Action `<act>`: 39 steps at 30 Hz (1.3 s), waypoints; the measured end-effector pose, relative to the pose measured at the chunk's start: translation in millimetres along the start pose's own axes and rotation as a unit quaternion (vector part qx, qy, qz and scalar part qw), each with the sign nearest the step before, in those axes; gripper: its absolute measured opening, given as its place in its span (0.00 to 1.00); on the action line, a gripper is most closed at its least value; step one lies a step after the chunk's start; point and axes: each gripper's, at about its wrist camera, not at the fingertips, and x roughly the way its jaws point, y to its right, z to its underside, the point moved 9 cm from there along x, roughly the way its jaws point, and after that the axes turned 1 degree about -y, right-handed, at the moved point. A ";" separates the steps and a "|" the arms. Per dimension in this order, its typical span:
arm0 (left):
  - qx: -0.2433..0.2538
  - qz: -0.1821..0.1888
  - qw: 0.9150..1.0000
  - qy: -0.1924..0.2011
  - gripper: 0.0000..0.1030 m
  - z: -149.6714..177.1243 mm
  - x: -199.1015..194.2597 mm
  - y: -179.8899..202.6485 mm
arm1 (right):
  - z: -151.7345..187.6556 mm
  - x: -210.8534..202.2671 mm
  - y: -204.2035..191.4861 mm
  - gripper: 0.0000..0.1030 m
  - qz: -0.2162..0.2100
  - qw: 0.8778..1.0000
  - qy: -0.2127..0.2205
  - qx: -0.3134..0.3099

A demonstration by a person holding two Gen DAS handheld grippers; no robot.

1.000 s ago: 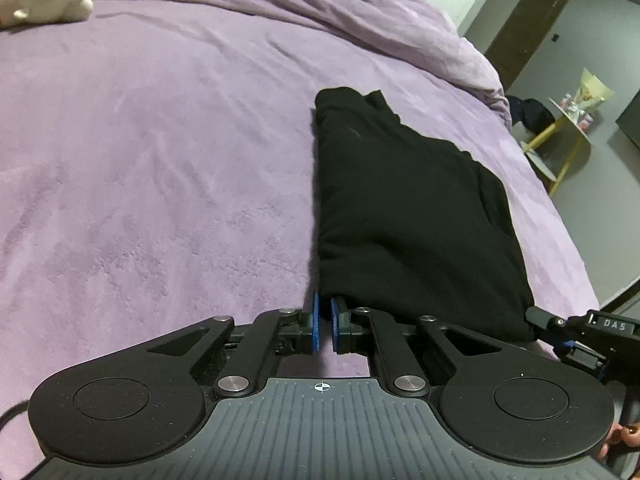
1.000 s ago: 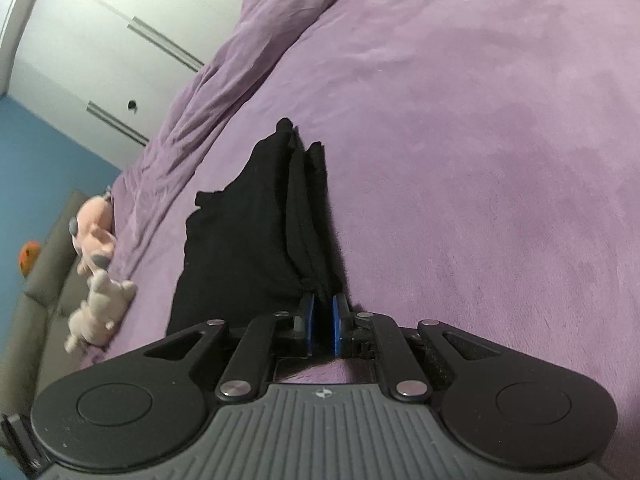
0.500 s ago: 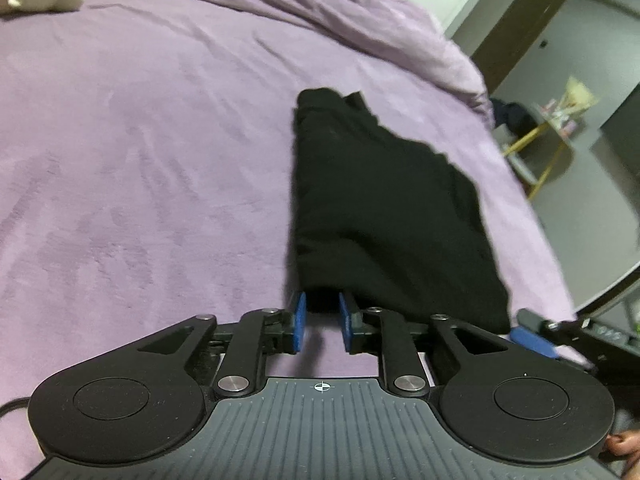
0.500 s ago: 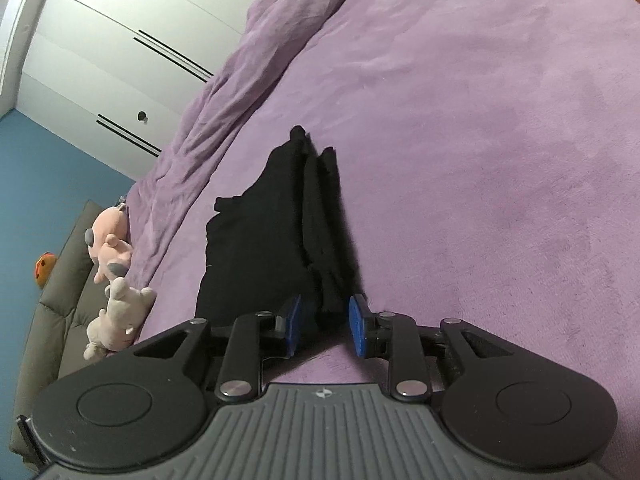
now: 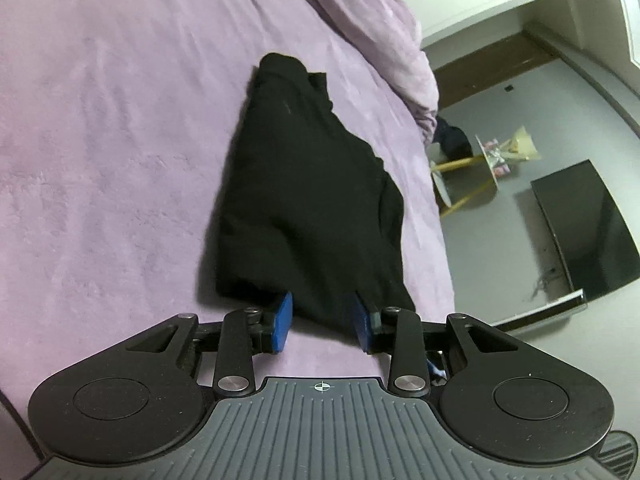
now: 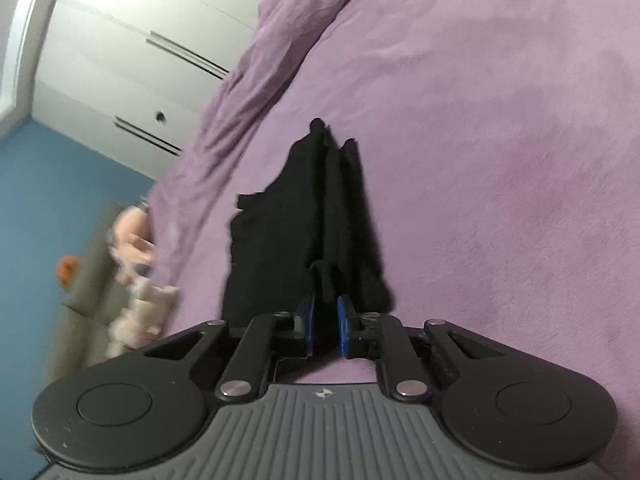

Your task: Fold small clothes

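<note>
Left wrist view: we see black garment (image 5: 304, 184) folded near bed (image 5: 100, 140) right edge. Left gripper (image 5: 322, 322) spread wide, straddling hem; right gripper (image 6: 325, 326) narrowly parted around hem, grip uncertain. Soft, light, floppy; we'd pinch stacked hem corners.

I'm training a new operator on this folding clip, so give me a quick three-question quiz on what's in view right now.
1. True or false: the left gripper is shut on the garment.
2. The bedspread under the garment is: A green, B purple, C white.
3. Fill in: the pads on the left gripper are ___ in colour.

Key: 1 false, its jaws stand wide apart around the garment's near edge; 2 B; 3 blue.
</note>
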 end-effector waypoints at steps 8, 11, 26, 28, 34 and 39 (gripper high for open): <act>-0.029 -0.038 0.999 -0.007 0.35 -3.7 14.6 -15.1 | 2.3 7.5 2.2 0.16 0.010 1.000 -0.016 0.002; -0.063 -0.025 0.998 0.008 0.27 -12.2 13.4 -22.6 | 2.4 10.1 -2.1 0.15 -0.004 1.000 -0.017 0.002; 0.036 -0.070 0.995 0.061 0.55 -81.3 -22.1 -26.1 | -51.7 25.8 21.8 0.58 0.026 1.000 -0.016 0.002; 0.040 -0.053 0.997 0.025 0.56 -83.8 2.2 -20.6 | -57.6 44.1 17.8 0.58 0.012 0.999 -0.036 0.006; 0.058 -0.068 0.995 -0.035 0.59 -90.3 61.9 -22.9 | -61.0 91.7 -0.5 0.57 -0.011 0.996 -0.082 -0.019; 0.017 -0.054 0.998 -0.042 0.54 -94.4 76.5 -33.7 | -59.6 109.3 -9.3 0.33 0.003 0.996 -0.083 -0.039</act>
